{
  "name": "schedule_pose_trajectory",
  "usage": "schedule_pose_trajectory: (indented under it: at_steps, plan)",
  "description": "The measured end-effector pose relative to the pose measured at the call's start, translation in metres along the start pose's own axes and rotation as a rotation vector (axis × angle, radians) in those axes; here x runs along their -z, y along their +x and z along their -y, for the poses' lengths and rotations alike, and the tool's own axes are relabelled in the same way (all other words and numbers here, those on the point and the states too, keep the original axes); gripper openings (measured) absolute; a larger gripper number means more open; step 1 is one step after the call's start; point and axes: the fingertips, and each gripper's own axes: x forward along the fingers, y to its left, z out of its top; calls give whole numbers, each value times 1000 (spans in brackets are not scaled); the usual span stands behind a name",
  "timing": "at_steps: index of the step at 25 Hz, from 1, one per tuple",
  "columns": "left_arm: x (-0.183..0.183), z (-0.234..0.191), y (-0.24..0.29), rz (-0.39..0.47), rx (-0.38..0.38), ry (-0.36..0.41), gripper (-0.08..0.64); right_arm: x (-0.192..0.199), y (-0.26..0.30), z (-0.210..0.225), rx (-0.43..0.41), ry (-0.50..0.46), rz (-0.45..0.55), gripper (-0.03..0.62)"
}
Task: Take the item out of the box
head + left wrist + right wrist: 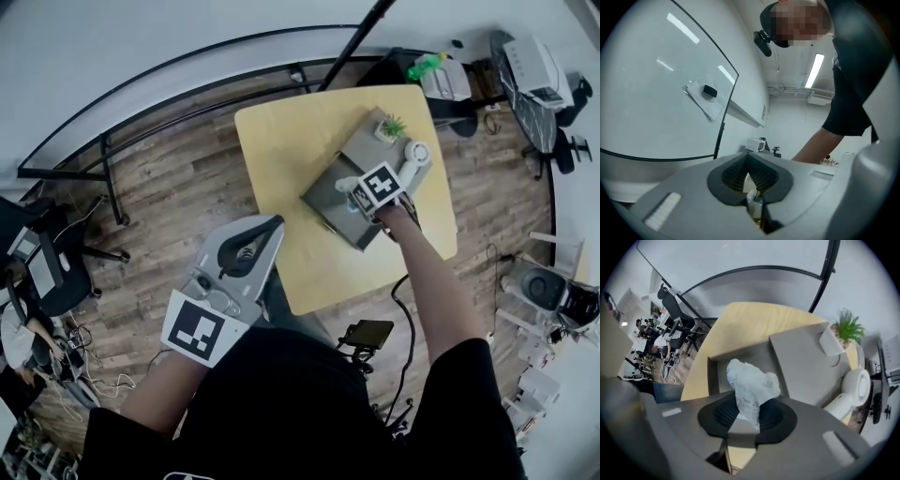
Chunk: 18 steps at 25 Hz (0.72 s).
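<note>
The jaws of our left gripper [750, 174] were together with nothing between them. We held it well apart from the work, off the near-left corner of the table [754, 324] and pointing up at the wall (so it was no help in steadying anything).

The jaws of our right gripper [749, 411] were nearly closed, and they pinched the lower end of a crumpled white bag [751, 383]. The rest of the bag stood up loose above the pads. It hung over the open hollow of the grey box [714, 373], which sat on the table. We could not tell whether its bottom edge had cleared the box wall.

We judged the grasp made and the lift out still to do. The hold looked thin: only a fold of soft film sat in the pads, so a quick pull could have let it slide free and drop back in. If the bag's tail was still below the rim, a slanted lift could have snagged it on the wall and dragged the box, since nothing braced it.

Further right a small plant [846, 329] stood on the grey panel, and a white stand [851, 390] just beside that. A wide swing to that side could have knocked either over.
</note>
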Motion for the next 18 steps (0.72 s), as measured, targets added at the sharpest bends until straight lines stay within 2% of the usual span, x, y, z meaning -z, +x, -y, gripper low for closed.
schedule_pose_trajectory:
  at_steps: [9,15,18]
  plan:
    - [-33,23,20,38,69,37,-2,-13,-138,-5,125,-67,243,106]
    - [-57,48,36,76,120,60,-2,-10,-238,-34,230,-87,497,106]
    - [-68,60,44,89,145,77,-1,-4,-288,-48,296,-80,656,106]
